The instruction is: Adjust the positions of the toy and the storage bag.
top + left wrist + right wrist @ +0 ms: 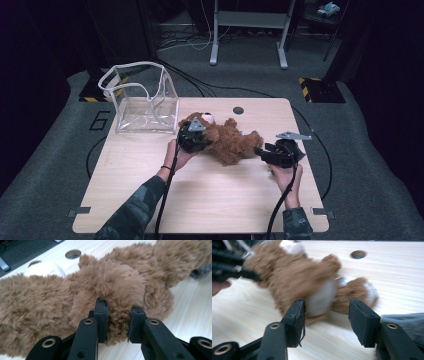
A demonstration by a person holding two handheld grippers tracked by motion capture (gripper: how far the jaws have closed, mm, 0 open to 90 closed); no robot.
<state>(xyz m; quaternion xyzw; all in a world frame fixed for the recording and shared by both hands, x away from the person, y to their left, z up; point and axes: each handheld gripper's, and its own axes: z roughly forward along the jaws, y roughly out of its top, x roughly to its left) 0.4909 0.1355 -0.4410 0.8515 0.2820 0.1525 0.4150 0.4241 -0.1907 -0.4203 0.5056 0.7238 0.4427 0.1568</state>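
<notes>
A brown plush teddy bear lies on its side in the middle of the wooden table, head toward the left. In the left gripper view my left gripper is shut on a furry limb of the teddy bear; the high view shows that left gripper at the bear's head end. My right gripper is open, its jaws on either side of the bear's pale-soled foot without touching it. In the high view the right gripper sits at the bear's feet.
A clear plastic bag with white trim and handles stands open at the table's back left corner. A round cable hole is in the back edge of the tabletop. Cables and a desk frame lie on the floor beyond.
</notes>
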